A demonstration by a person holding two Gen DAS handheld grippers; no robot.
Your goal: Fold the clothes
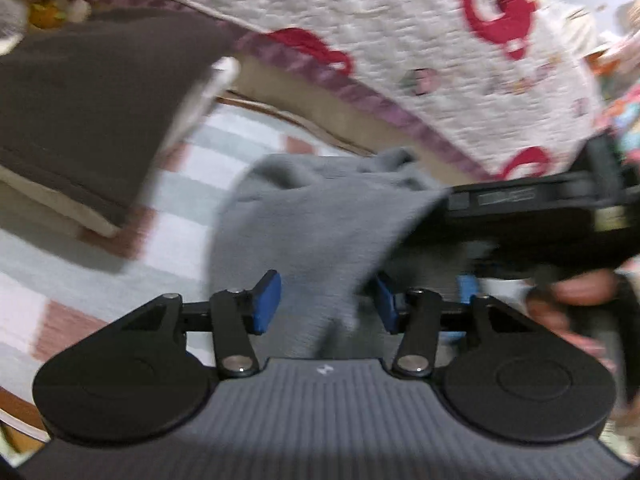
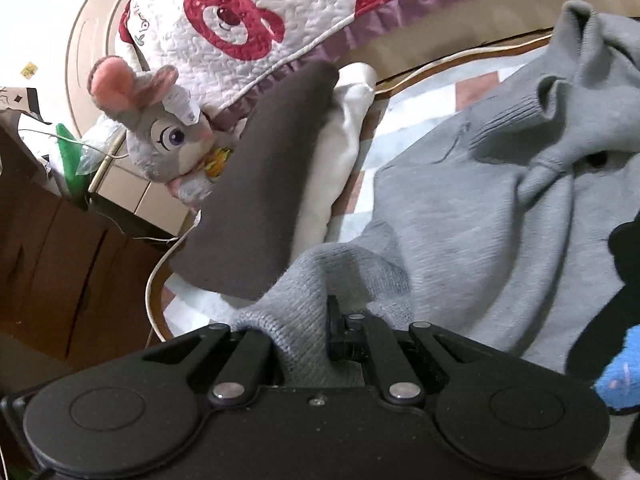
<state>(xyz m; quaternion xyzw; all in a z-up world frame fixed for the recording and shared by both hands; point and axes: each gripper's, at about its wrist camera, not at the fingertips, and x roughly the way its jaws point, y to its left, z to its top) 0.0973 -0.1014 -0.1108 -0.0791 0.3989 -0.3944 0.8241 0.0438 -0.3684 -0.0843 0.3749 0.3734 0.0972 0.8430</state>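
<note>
A grey knit sweater (image 1: 320, 216) lies crumpled on the checked bed sheet (image 1: 180, 200). My left gripper (image 1: 326, 304) is open, and a hanging fold of the sweater passes between its blue pads (image 1: 266, 302) without being pinched. In the left wrist view my right gripper (image 1: 450, 200) comes in from the right, clamped on the sweater's raised edge. In the right wrist view the sweater (image 2: 480, 208) spreads ahead to the right. A bunch of its knit covers the fingertips of my right gripper (image 2: 316, 320), which is shut on it.
A dark brown folded cloth (image 2: 264, 200) on a cream one lies to the left, with a plush rabbit (image 2: 168, 140) behind it. A white quilt with red bears (image 1: 400, 20) borders the far side. Brown cardboard (image 2: 60, 260) stands beyond the bed's left edge.
</note>
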